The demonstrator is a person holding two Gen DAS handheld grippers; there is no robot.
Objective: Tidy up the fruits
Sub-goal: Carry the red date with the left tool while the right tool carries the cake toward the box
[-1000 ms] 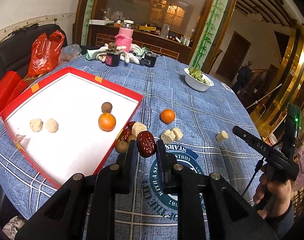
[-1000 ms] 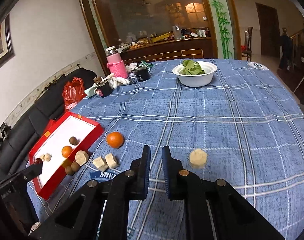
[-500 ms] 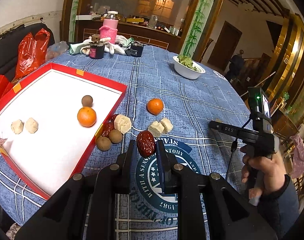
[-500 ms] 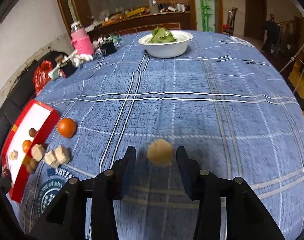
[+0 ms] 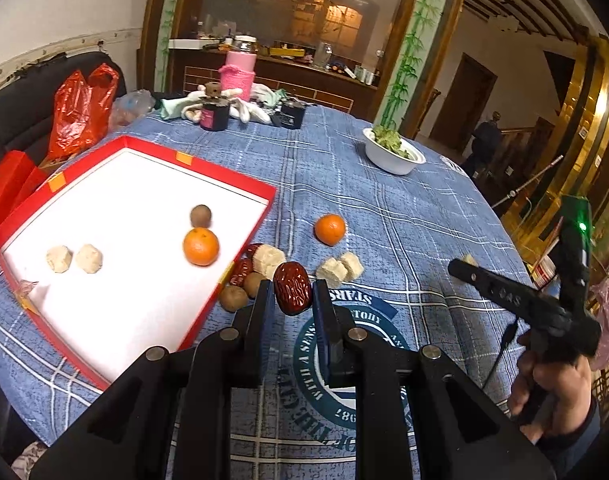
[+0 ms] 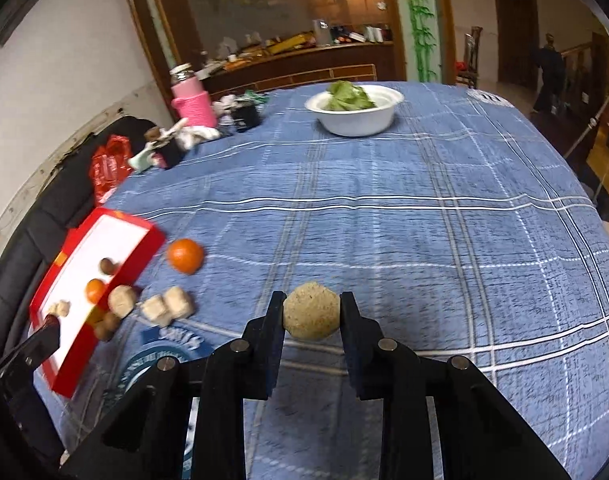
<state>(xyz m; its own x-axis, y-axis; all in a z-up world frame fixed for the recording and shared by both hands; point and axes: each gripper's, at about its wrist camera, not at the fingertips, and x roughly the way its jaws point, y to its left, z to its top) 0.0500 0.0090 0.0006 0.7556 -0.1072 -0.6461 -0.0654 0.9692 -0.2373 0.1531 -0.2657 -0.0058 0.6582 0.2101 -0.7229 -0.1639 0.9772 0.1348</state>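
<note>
Right wrist view: right tongs (image 6: pixel 312 314), earlier clenched empty, are closing on the beige pastry ball (image 6: pixel 311 317), pads touching; pickup judged underway. Left tongs (image 5: pixel 292 294) stay clenched on the red date (image 5: pixel 292 288).

The left hand-held gripper (image 5: pixel 292 292) points forward and down, its two black fingers clamped on a small dark red item. The right hand-held gripper (image 6: pixel 311 312) also tilts downward; its jaws are closing, with both pads against a pale round piece. A bare hand (image 5: pixel 552 380) grips the right handle at the near right.

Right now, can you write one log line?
left gripper: holds red date | right gripper: closing on beige ball | red tray: not reached
</note>
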